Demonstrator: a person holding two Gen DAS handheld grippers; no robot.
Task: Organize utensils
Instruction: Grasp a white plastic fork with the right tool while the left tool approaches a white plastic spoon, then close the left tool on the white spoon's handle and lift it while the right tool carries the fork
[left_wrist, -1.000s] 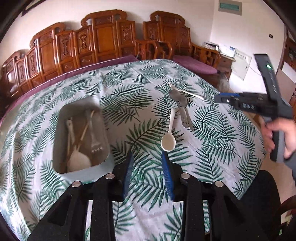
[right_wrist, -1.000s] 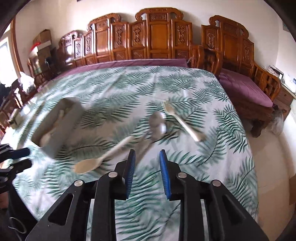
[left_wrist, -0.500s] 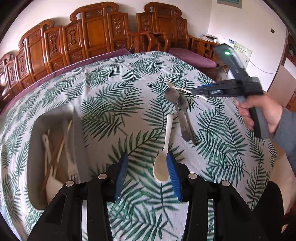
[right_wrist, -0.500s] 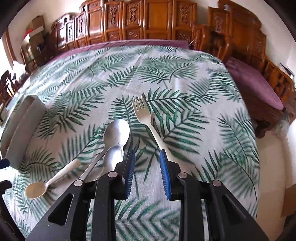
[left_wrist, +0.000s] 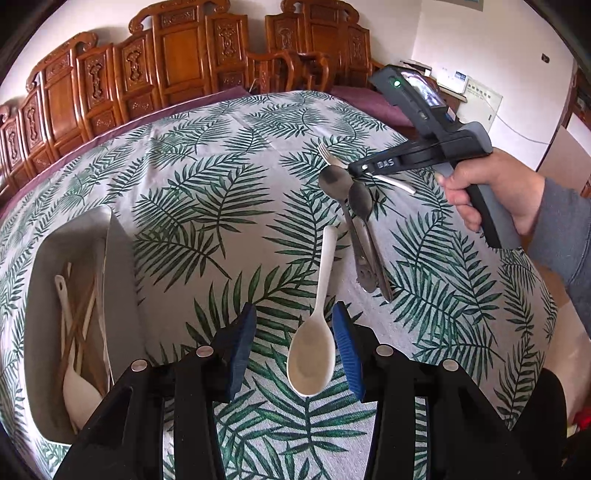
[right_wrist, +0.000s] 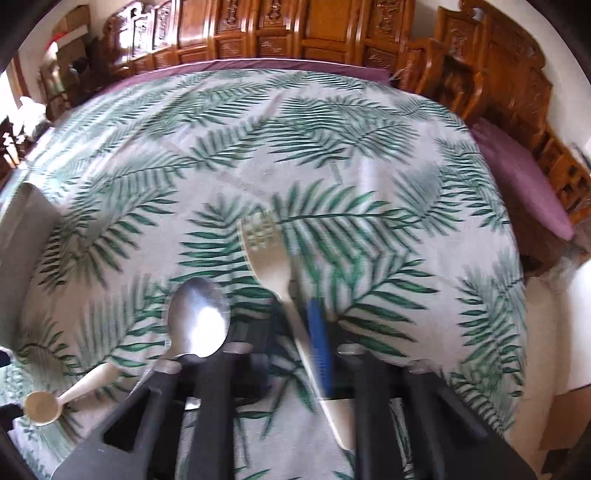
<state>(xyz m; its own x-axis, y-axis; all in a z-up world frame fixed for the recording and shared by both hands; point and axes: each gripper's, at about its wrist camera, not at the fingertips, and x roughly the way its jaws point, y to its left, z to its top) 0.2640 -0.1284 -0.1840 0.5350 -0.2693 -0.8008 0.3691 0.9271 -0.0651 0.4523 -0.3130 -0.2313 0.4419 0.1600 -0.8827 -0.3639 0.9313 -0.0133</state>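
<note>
A cream spoon lies on the leaf-print tablecloth with its bowl between the open pads of my left gripper; it also shows in the right wrist view. Two metal spoons lie beside it, one showing in the right wrist view. A cream fork lies at my right gripper, its handle against the blue pad; that frame is blurred. A grey tray on the left holds several utensils.
Carved wooden chairs line the far side of the round table. The table edge drops off at the right onto purple cushions. The person's hand holds the right gripper above the fork.
My left gripper moved forward so the cream spoon's bowl now sits between its pads. My right gripper dropped lower and closer to the fork, with motion blur.
</note>
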